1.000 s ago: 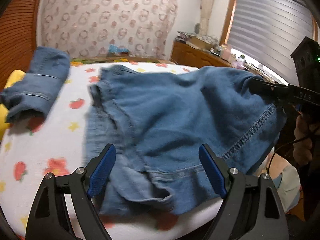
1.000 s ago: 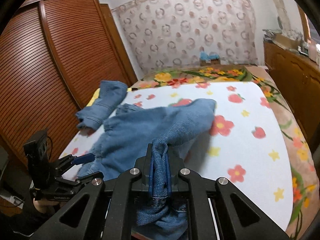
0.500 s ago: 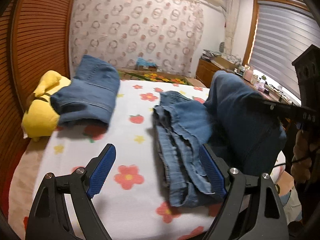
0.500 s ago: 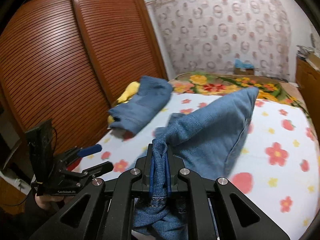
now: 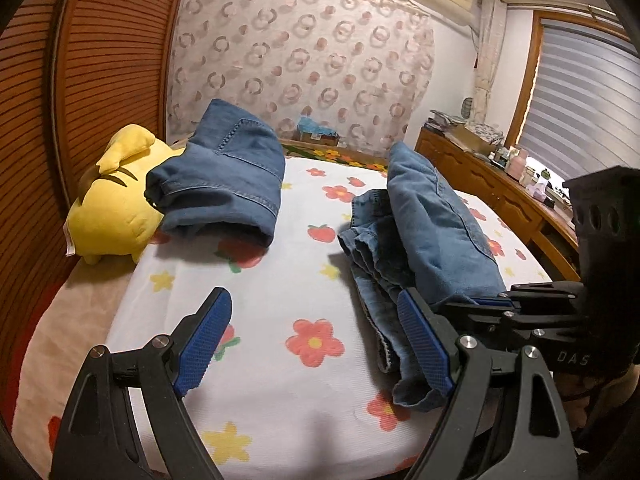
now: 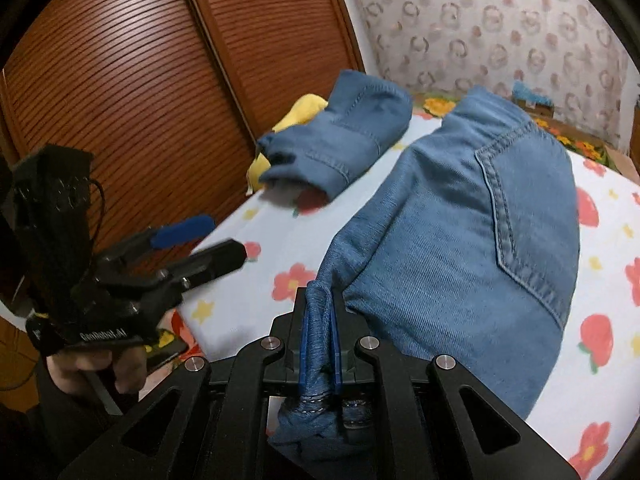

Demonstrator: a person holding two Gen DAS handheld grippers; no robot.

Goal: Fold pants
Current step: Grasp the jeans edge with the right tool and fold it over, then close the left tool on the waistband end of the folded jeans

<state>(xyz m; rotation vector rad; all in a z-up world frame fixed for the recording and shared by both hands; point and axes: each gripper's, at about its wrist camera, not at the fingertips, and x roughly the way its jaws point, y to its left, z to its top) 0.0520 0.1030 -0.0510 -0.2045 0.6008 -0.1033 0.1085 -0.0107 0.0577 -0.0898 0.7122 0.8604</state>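
The right tool (image 6: pixel 319 344) is clamped on a bunched fold of the blue denim pants (image 6: pixel 460 240), whose twill weave and stitched back pocket drape in a soft hump over the bed (image 5: pixel 280 380). The sheet is white, ribbed, printed with red and yellow flowers. The left tool (image 5: pixel 316 344) stands wide apart with nothing between its knurled blue pads (image 5: pixel 204 338). A second folded denim piece (image 5: pixel 224 184) leans on a yellow plush toy (image 5: pixel 112 208) near the slatted wooden wardrobe (image 6: pixel 140 80).
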